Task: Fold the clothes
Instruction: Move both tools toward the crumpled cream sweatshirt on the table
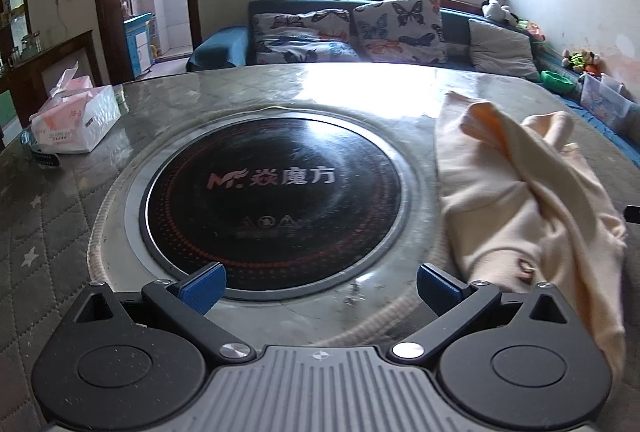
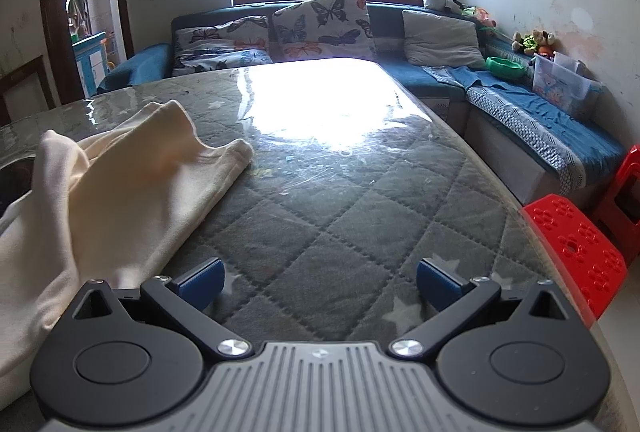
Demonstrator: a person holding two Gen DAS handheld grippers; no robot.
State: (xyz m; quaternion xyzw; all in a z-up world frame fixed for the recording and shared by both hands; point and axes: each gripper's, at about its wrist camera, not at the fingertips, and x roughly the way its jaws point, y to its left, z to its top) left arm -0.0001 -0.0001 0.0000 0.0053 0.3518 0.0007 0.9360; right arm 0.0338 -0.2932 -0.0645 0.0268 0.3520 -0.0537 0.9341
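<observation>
both grippers are spread wide with nothing between the blue pads: left gripper (image 1: 318, 290) hovers over the round induction hob (image 1: 274, 199) set into the table, right gripper (image 2: 318, 284) over bare quilted table cover (image 2: 360, 199) under clear film. the cream garment (image 1: 516, 199) lies rumpled on the table, ahead and to the right of the left gripper, and ahead and to the left of the right gripper (image 2: 120, 183), so it sits between the two. it is bunched, not flat: a raised twisted ridge runs across it and one hem end is curled up, so as it lies it is not a finished fold; whether it is mid-fold or just dumped, can't tell. handling guess: light, thin knit, fully limp, will drape and drag, no stiffness to push against; film on the table looks slick so it should slide easily. long axis runs roughly away from both grippers, far end pointing toward the sofa (image 2: 280, 31), near end spilling toward the table edge beside the right gripper's left finger. best hold: pinch a single layer at an edge or corner, near hem on the right gripper's side, far flap (image 2: 236, 151) for the other. can't tell which end is the neck. tissue box (image 1: 76, 123) sits well left of the left gripper, clear of the job.
</observation>
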